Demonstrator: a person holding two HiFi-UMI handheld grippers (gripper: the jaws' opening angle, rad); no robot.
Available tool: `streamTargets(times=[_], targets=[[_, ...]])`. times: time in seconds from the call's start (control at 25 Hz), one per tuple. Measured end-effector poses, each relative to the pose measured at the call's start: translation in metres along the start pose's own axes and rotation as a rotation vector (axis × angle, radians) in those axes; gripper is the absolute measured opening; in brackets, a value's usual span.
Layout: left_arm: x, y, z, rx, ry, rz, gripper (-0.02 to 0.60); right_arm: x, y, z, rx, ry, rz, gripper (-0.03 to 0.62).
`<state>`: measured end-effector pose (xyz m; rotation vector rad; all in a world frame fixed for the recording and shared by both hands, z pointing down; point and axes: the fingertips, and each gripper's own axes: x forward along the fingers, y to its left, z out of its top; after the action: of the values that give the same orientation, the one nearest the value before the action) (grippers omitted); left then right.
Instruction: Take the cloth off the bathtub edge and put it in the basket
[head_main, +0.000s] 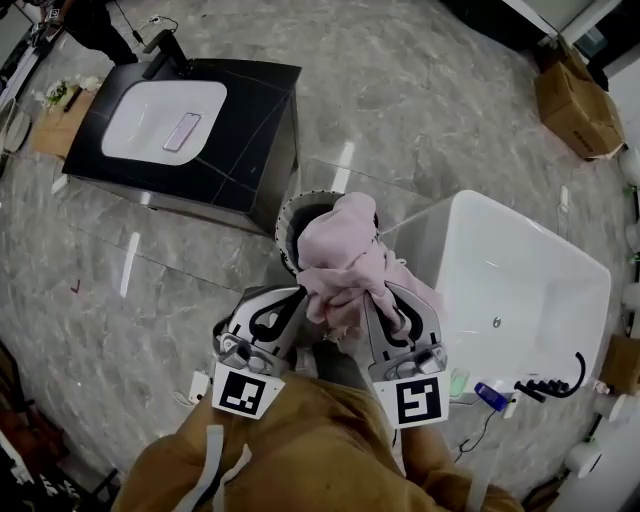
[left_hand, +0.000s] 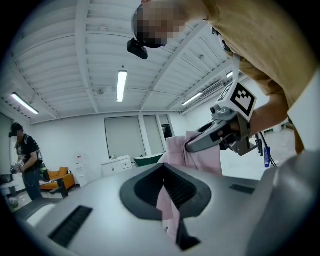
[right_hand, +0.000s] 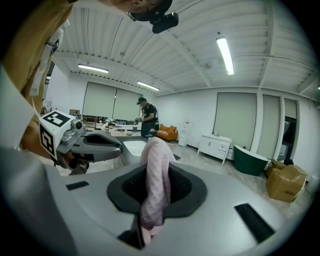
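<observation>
A pink cloth (head_main: 345, 255) hangs bunched in the air between both grippers, over the dark round basket (head_main: 288, 215) that stands beside the white bathtub (head_main: 432, 228). My left gripper (head_main: 305, 302) is shut on the cloth's lower left part, and my right gripper (head_main: 376, 300) is shut on its lower right part. In the left gripper view the cloth (left_hand: 200, 155) runs from the pinched jaws (left_hand: 168, 202) to the right gripper (left_hand: 216, 138). In the right gripper view a fold of cloth (right_hand: 155, 170) is clamped in the jaws (right_hand: 150, 210), with the left gripper (right_hand: 92, 145) beside it.
A black vanity with a white basin (head_main: 165, 120) stands at the upper left, close to the basket. A cardboard box (head_main: 578, 105) sits at the upper right. A black faucet with hose (head_main: 550, 385) and a blue bottle (head_main: 492, 393) are at the tub's near end.
</observation>
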<state>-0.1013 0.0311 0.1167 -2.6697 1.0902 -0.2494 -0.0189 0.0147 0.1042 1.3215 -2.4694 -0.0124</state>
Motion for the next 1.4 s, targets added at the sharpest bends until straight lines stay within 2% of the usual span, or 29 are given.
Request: streamTargets(times=[0.16,0.32,0.52,0.72,0.88,1.16,1.4], targets=[[0.013,0.001,-0.036,-0.026,0.052,0.029,0.006,0.035,-0.01,-0.037,0.013,0.025,0.021,0.064],[0.03,0.0,-0.086,-0.047,0.085,0.054,0.006,0.075,-0.012,-0.092,0.037,0.073,0.038,0.064],[0.05,-0.009,-0.171,-0.061,0.132,0.057,0.006,0.124,-0.007,-0.185,0.034,0.171,0.059,0.064],[0.063,-0.027,-0.257,-0.097,0.181,0.055,0.006,0.173,0.0,-0.284,0.001,0.201,0.071,0.064],[0.065,-0.044,-0.316,-0.112,0.215,0.036,0.006,0.198,0.016,-0.367,0.004,0.305,0.094,0.064],[0.083,-0.067,-0.398,-0.089,0.223,-0.001,0.006,0.233,0.034,-0.465,-0.003,0.314,0.106,0.064],[0.102,-0.074,-0.443,-0.063,0.198,-0.018,0.006,0.261,0.038,-0.526,-0.016,0.331,0.113,0.066]])
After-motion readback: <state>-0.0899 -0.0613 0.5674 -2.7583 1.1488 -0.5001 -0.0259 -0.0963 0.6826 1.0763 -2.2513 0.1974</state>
